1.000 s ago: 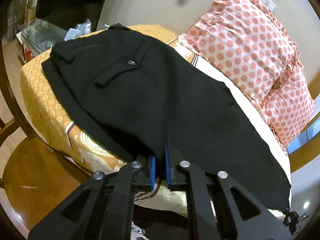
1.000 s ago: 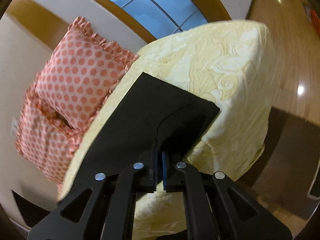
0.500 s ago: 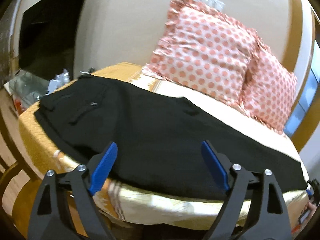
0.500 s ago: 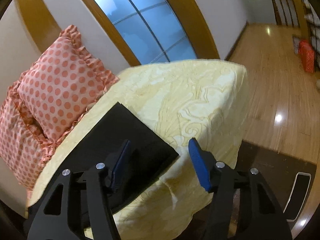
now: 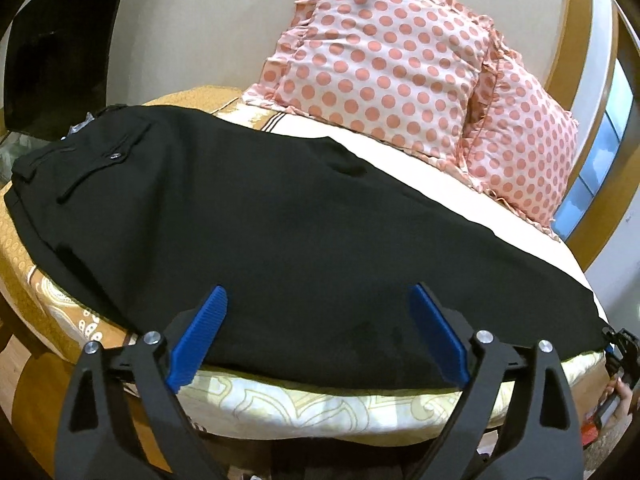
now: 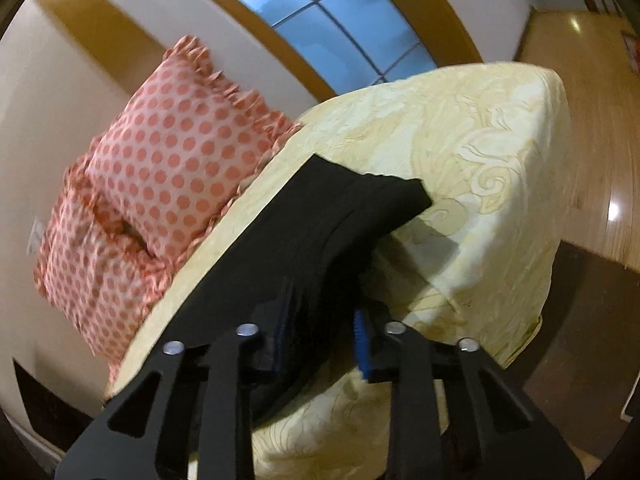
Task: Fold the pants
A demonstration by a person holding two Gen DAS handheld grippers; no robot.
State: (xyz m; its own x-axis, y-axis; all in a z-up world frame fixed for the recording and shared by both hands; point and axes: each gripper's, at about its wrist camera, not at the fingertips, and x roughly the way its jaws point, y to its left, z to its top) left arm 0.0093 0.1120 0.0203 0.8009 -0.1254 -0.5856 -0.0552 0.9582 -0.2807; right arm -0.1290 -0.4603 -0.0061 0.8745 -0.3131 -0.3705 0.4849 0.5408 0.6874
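The left gripper (image 5: 318,334) gapes empty at the pants' (image 5: 256,216) near edge; the right gripper (image 6: 322,334) pinches the hem. Pants lie lengthwise on the bed (image 6: 480,152) (likely halved already). Next: carry hem toward waistband.

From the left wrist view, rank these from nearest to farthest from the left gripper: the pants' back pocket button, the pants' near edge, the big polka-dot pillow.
Measured from the left gripper:
1. Pants' near edge, right between the open fingers.
2. Back pocket button, far left, by the waistband.
3. Big polka-dot pillow, at the back, against the wall.
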